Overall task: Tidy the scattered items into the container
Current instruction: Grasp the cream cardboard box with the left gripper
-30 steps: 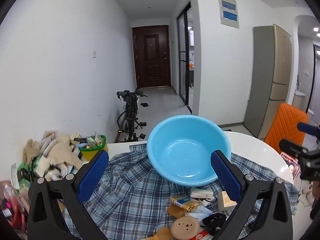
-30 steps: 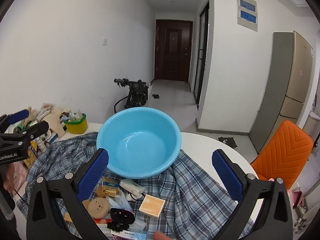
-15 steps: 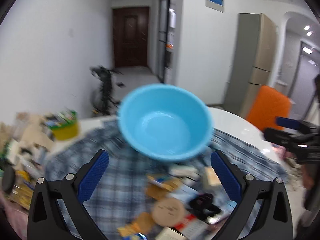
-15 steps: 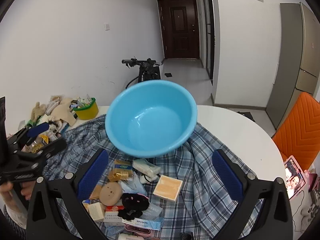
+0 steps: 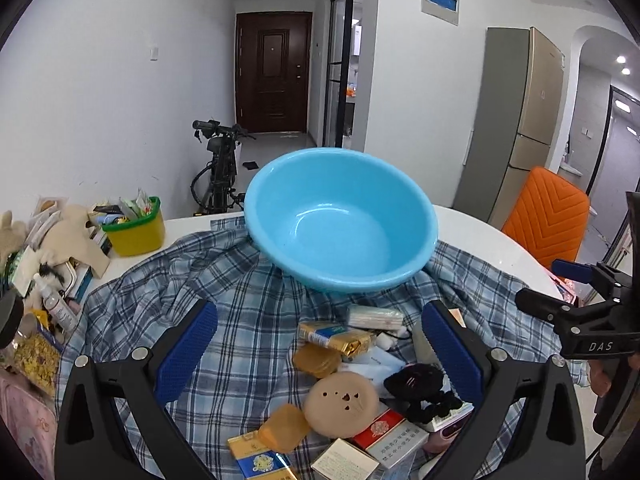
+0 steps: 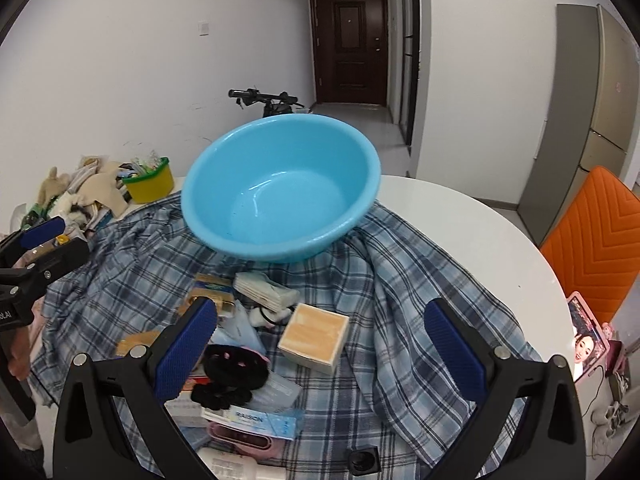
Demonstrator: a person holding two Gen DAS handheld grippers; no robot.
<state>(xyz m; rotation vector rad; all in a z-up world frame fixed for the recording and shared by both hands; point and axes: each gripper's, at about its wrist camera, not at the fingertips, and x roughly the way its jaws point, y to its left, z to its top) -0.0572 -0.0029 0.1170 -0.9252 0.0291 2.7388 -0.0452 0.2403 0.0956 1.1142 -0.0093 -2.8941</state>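
I'm in a home: a hallway runs to a dark front door (image 5: 273, 72), a fridge (image 5: 516, 120) stands by the wall, a bike (image 5: 218, 168) is parked indoors, and an orange chair (image 5: 546, 216) sits at a round white table (image 6: 472, 224).

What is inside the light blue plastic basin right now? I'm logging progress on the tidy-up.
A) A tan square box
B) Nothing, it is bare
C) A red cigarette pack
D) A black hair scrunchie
B: the light blue plastic basin shows only its bare glossy inside in both wrist views, while the small items, such as the black hair scrunchie and tan square box, lie on the blue plaid cloth in front of it.
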